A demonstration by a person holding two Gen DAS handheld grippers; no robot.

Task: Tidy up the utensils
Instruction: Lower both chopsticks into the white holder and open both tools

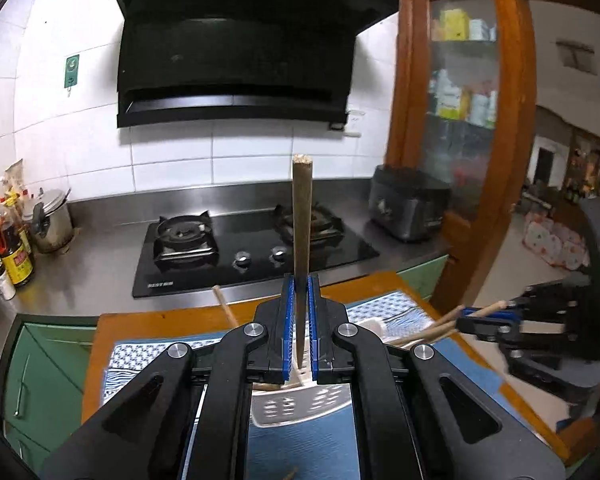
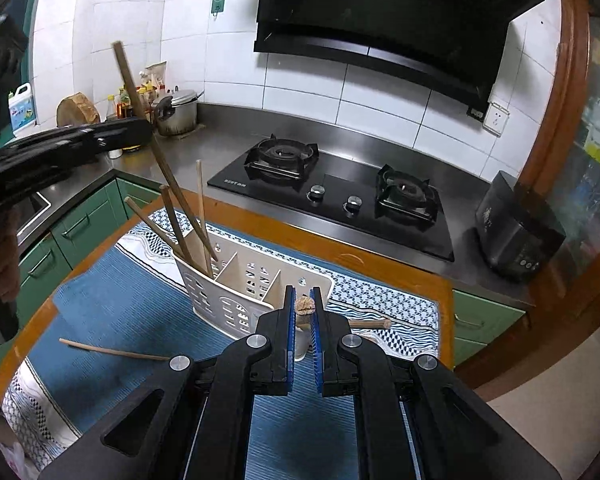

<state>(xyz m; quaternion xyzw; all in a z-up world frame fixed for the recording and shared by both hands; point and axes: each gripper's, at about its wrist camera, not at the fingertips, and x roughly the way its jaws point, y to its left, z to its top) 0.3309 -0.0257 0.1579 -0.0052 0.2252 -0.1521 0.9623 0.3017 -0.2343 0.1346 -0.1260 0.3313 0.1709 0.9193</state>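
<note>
My left gripper point(image 1: 300, 280) is shut on a long dark wooden chopstick point(image 1: 301, 220) that stands upright between its blue pads. In the right wrist view that gripper point(image 2: 146, 130) hangs at the left, and its chopstick point(image 2: 134, 84) slants down into the left compartment of the white utensil holder point(image 2: 236, 304). Several more chopsticks point(image 2: 172, 224) lean in that compartment. My right gripper point(image 2: 303, 292) is shut on another chopstick point(image 2: 305, 307), seen end-on, just in front of the holder's right side. From the left wrist view the right gripper point(image 1: 466, 316) shows at the right.
The holder stands on a blue patterned mat point(image 2: 112, 304) on a wooden table point(image 2: 444, 292). Loose chopsticks lie on the mat at the left point(image 2: 112, 350) and right point(image 2: 370, 324). Behind are a gas hob point(image 2: 340, 204), a pot point(image 2: 178, 114), bottles and a black appliance point(image 2: 516, 232).
</note>
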